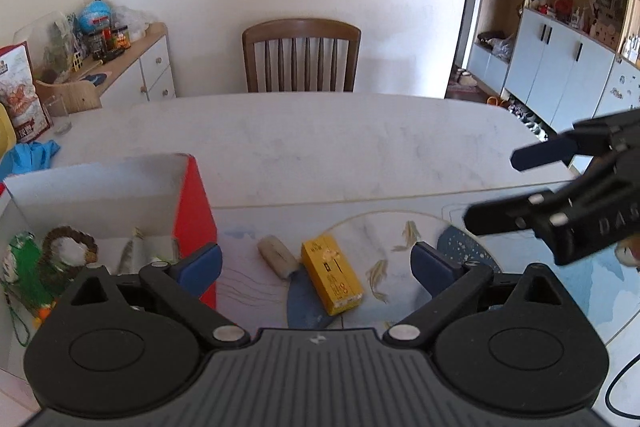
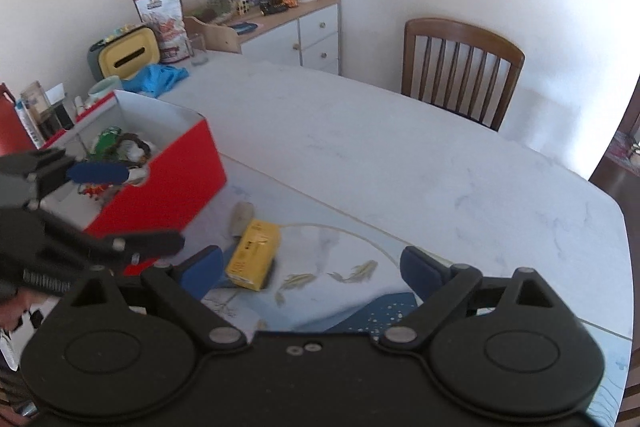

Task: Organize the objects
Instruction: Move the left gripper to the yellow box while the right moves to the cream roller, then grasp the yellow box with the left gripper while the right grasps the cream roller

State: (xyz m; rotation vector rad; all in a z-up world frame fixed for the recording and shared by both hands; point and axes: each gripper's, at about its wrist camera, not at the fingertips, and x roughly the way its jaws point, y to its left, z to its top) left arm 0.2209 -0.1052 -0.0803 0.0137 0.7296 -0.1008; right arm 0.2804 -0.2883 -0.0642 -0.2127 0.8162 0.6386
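Observation:
A yellow box (image 1: 331, 273) (image 2: 254, 254) lies flat on the printed mat (image 1: 400, 247), with a small beige roll (image 1: 277, 256) (image 2: 241, 218) just left of it. My left gripper (image 1: 316, 263) hangs above them, open wide with nothing between its blue pads. To its left stands a red box (image 1: 196, 223) (image 2: 168, 183) with white inside, holding a green item, a brown ring and other small things. My right gripper (image 2: 312, 269) is open and empty over the mat, right of the yellow box; in the left wrist view it (image 1: 492, 189) enters from the right edge.
A white marble table (image 1: 320, 147) carries the mat. A wooden chair (image 1: 301, 55) stands at its far side. A blue cloth (image 1: 34, 155), a glass, a yellow container (image 2: 127, 55) and a snack bag sit at the table's left end. A cluttered sideboard (image 1: 132, 67) lines the wall.

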